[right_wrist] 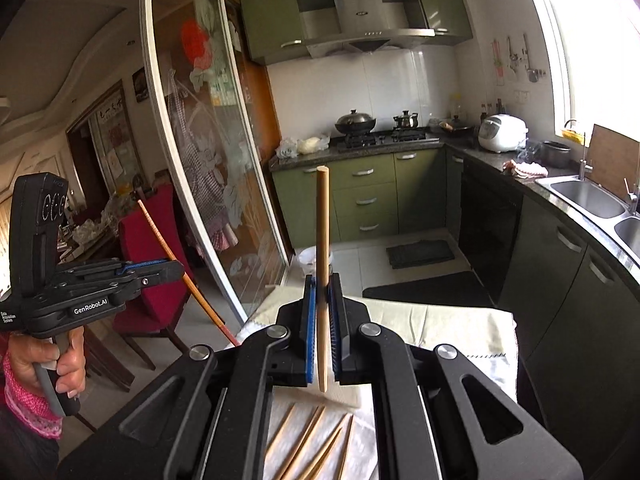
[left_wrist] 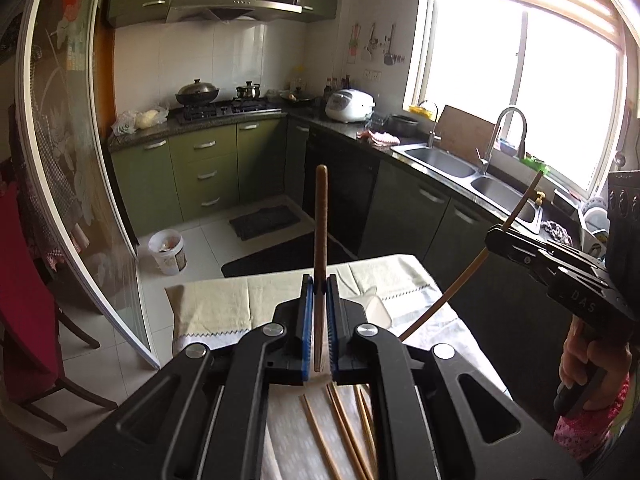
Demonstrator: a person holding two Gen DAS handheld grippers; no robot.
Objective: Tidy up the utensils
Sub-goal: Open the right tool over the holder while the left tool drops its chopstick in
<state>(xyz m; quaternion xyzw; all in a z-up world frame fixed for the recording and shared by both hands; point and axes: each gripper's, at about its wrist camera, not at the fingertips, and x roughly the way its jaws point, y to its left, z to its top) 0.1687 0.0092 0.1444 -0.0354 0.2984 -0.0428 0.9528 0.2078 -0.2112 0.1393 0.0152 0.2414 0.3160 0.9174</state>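
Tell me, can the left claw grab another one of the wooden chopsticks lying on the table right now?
Probably not yet. The left claw is already shut on a dark brown wooden chopstick, and it is lifted above the loose light wooden chopsticks on the cloth-covered table.

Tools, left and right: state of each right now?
Left tool: closed on a dark chopstick.
Right tool: closed on a light chopstick.

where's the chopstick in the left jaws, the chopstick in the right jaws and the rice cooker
darker chopstick (left_wrist: 321,216), left wrist view, shaft above the jaws
lighter chopstick (right_wrist: 322,224), right wrist view, shaft above the jaws
rice cooker (right_wrist: 503,133), right wrist view, white body
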